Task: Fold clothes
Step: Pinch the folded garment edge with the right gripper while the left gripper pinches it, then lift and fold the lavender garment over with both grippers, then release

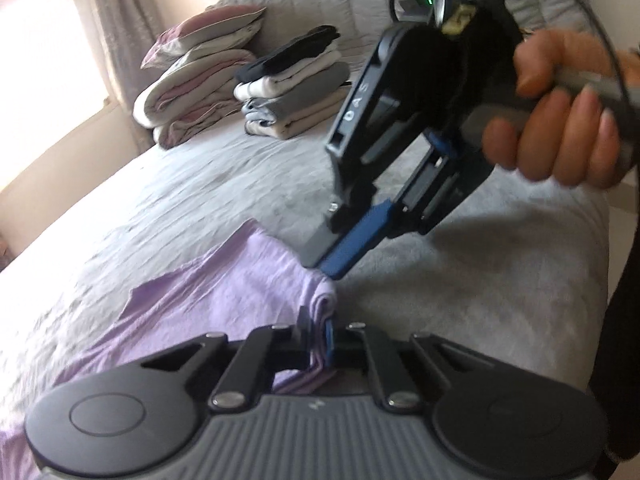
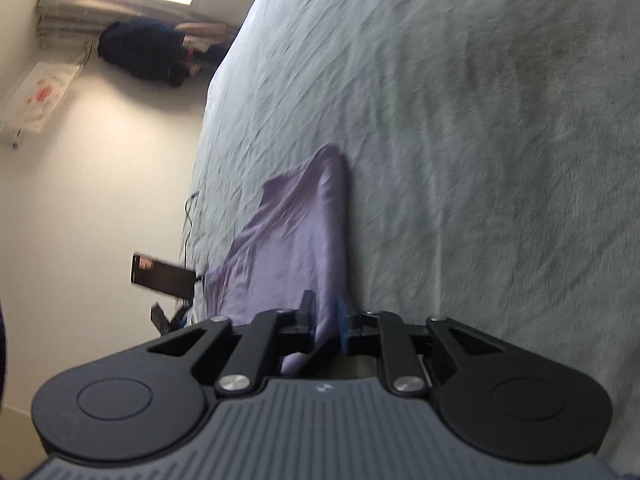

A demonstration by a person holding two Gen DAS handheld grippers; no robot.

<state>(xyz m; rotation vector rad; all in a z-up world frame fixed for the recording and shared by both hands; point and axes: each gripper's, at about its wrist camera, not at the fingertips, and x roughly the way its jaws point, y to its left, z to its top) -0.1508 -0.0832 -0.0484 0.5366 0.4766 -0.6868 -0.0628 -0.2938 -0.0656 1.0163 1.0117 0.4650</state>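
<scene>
A lilac garment (image 1: 208, 308) lies partly on the grey bed cover, its near edge lifted. My left gripper (image 1: 318, 336) is shut on a bunched edge of it. My right gripper (image 1: 326, 268), held by a hand at the upper right of the left wrist view, pinches the same edge a short way further along. In the right wrist view the right gripper (image 2: 326, 322) is shut on the lilac garment (image 2: 292, 232), which stretches away from the fingers over the bed.
A stack of folded clothes (image 1: 292, 92) and a pile of pillows (image 1: 196, 76) sit at the far side of the bed (image 1: 480, 300). A phone on a stand (image 2: 160, 276) with a cable is beside the bed edge. A dark bundle (image 2: 144, 52) lies on the floor by the window.
</scene>
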